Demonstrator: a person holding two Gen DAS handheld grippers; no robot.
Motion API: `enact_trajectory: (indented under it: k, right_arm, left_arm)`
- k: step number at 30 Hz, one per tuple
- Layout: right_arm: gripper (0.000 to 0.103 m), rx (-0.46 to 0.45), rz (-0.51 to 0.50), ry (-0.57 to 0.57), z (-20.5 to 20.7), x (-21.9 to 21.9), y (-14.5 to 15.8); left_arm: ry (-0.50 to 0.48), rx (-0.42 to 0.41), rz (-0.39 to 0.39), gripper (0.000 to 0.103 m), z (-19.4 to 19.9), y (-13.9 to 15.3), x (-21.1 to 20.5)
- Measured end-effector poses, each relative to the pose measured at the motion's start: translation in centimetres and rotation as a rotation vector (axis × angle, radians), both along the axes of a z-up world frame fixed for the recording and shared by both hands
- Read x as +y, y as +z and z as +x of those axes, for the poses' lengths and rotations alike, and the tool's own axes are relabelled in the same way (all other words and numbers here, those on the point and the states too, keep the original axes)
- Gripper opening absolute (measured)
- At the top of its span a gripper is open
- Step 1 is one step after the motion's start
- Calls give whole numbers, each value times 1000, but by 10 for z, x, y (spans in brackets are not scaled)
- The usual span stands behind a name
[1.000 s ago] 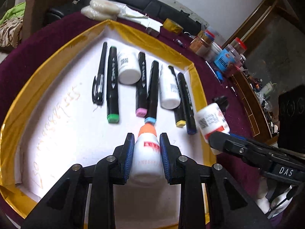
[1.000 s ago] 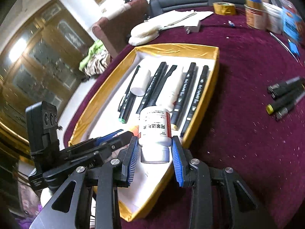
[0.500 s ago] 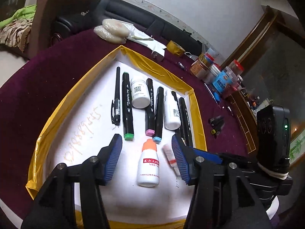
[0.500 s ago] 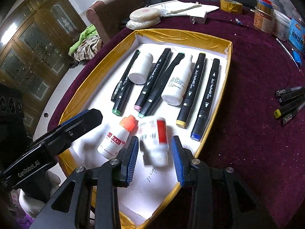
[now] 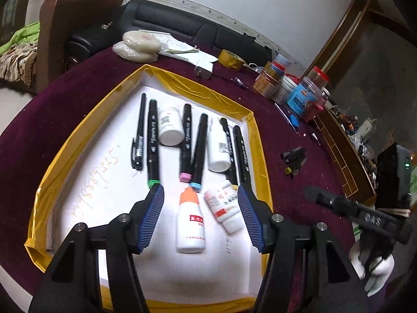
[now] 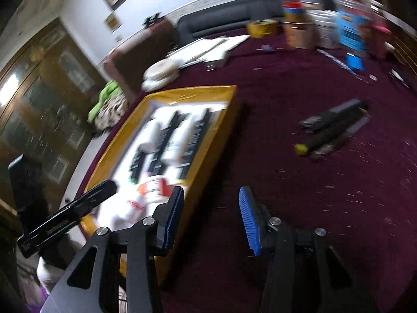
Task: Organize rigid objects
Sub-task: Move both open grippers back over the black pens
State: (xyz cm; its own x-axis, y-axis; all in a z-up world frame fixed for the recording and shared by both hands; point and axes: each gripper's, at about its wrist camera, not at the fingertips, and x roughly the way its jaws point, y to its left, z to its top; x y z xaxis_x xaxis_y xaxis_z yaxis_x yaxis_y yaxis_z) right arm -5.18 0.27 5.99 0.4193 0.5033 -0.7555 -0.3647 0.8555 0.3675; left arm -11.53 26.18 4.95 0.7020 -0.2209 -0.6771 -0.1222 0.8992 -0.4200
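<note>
Both bottles down in the tray, both tongs spread and holding nothing.

Left tongs [image 5: 200,216] have just been opening and hang over the near end of the gold-edged tray [image 5: 256,140]; the orange-capped white bottle [image 5: 190,224] lies flat on the white floor between the blue pads, not touched by either. Just right of it the red-labelled white bottle [image 5: 225,208] lies tilted, cap end nearer. Beyond them is a row of markers [image 5: 199,151], a pen [image 5: 139,135] and two more white bottles [image 5: 170,126]. Right tongs [image 6: 211,216] have been opening too, nothing between them, over the maroon worktop [image 6: 299,195] just right of the tray's edge; that view is blurry. A few loose markers [image 6: 333,127] lie on the worktop well right of the tray.
</note>
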Motion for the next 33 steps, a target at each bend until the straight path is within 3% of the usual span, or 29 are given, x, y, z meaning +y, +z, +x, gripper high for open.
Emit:
enact_trajectory:
  k: [8,14,21,33]
  right_arm:
    - [40,107,61,-278,22,-115,-31]
    - [40,133,109,-378,22,-158,-50]
    - [40,73,145,-377,21,-169,-53]
    - [50,10,154,-325,13,-165,-55]
  left_arm:
    - [-95,-37,43,62,1,24,-48]
    - [-229,0,104,62,9,21,-107]
    - [-364,49,186,62,11,12,-173]
    - [-389,145,305,62,21,-15,-208]
